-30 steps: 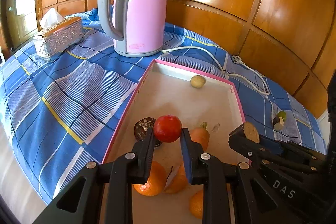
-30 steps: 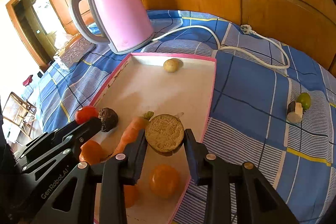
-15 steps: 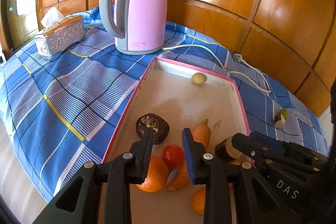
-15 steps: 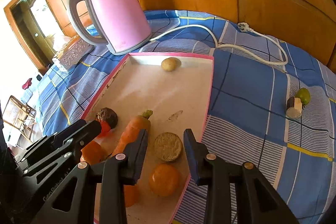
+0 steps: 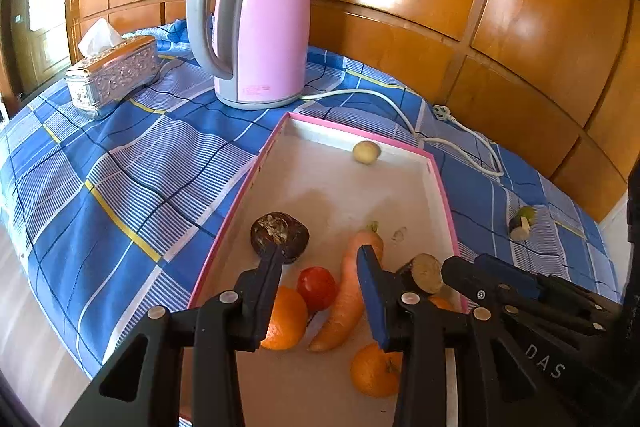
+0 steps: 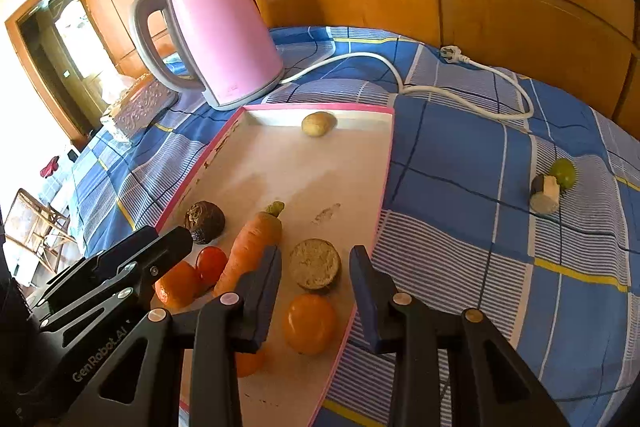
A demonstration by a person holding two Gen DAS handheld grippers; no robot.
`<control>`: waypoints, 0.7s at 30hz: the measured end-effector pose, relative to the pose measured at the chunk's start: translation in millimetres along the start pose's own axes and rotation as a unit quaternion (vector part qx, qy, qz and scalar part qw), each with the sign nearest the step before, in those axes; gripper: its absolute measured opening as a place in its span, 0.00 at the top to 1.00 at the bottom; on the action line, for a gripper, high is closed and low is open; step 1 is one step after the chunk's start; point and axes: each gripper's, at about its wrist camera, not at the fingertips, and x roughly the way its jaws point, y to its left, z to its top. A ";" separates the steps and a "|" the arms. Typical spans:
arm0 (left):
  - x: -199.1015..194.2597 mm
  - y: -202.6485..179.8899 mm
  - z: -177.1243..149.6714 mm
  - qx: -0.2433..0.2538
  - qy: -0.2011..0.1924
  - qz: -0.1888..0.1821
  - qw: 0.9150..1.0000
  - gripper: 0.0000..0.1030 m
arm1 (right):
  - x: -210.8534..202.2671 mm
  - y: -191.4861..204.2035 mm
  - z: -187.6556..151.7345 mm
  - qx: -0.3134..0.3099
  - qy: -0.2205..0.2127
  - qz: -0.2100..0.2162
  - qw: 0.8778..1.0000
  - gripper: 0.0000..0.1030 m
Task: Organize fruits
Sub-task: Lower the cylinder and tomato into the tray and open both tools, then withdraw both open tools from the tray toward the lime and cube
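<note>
Hovering over the near end of the pink-rimmed tray (image 5: 436, 183), I hold both tools pointed down at the fruit. My left gripper (image 5: 318, 281) has its jaws opening; the small red tomato (image 5: 317, 287) sits on the tray floor in the gap between them, and neither pad presses on it. It lies just beside an orange (image 5: 285, 321) on one side and the carrot (image 5: 346, 301) on the other. A dark, wrinkled fruit (image 5: 280, 235) rests just past my left finger tip, near the tray's left wall.

My right gripper (image 6: 314, 277) stands with its jaws parted on either side of a round cut piece with a pale, rough face (image 6: 315, 263). That piece lies on the tray with a clear gap to each pad, so I grip nothing there. Another orange (image 6: 309, 323) sits just in front of it, close to the tray's right rim.

A small yellowish fruit (image 6: 318, 123) rests alone at the tray's far wall. Out on the blue checked cloth (image 6: 460, 163), well apart from the tray, a green fruit (image 6: 563, 173) touches a cut stub (image 6: 545, 193). The pink kettle (image 5: 260, 23) stands beyond the tray.
</note>
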 end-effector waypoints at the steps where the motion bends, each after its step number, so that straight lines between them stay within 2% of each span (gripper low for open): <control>1: -1.2 -1.0 -0.8 0.001 0.000 0.000 1.000 0.62 | -1.9 -0.6 -1.0 0.001 -0.002 -0.001 1.000 0.65; 21: -15.8 -40.3 -15.6 0.048 0.000 -0.026 0.999 0.62 | -35.5 -35.5 -23.8 0.041 -0.029 -0.030 0.998 0.65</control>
